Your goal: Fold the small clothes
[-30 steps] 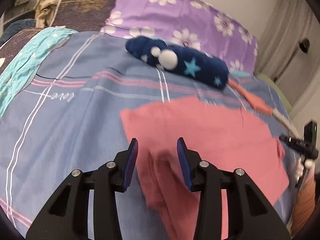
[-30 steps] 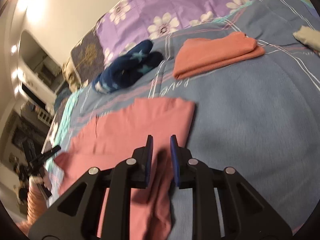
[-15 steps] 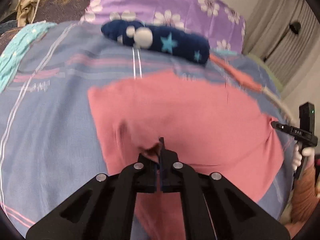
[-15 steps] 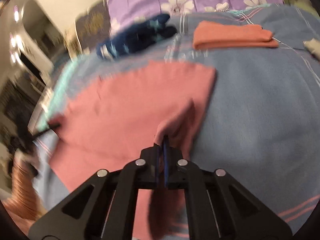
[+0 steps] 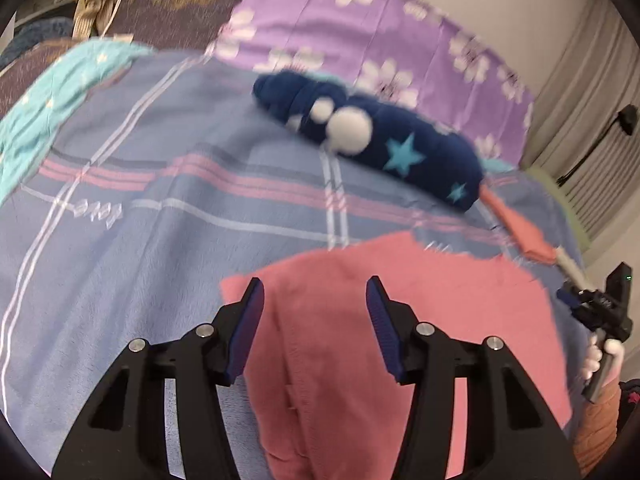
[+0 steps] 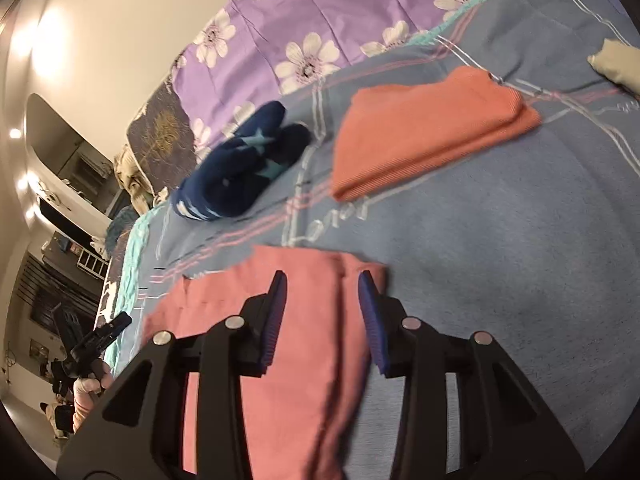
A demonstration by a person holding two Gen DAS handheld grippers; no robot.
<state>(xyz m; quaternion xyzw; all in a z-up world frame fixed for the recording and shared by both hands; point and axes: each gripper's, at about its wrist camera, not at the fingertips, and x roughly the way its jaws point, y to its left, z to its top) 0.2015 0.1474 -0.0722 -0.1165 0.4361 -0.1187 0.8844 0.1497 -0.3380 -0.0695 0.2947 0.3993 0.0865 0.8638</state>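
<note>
A pink garment (image 5: 460, 312) lies folded over on the blue plaid bedspread (image 5: 160, 240). My left gripper (image 5: 316, 300) hovers over its left end, jaws opening, the pads clear of the cloth beneath. In the right wrist view the same pink garment (image 6: 304, 320) shows a doubled edge at its right end. My right gripper (image 6: 322, 292) stands over that edge, jaws opening, nothing pinched between the pads. The other hand's gripper (image 5: 600, 308) shows at the right rim of the left view.
A navy star-print garment (image 5: 372, 140) lies rolled near the purple flowered quilt (image 5: 380, 32). A folded orange cloth (image 6: 428, 128) rests behind the pink one. A beige item (image 6: 616, 64) sits at the far right. Teal fabric (image 5: 52, 96) edges the bed on the left.
Both grippers closed on the pink garment's near edge, carried it toward the far edge, then released it. The garment now lies folded over, narrower than before.
</note>
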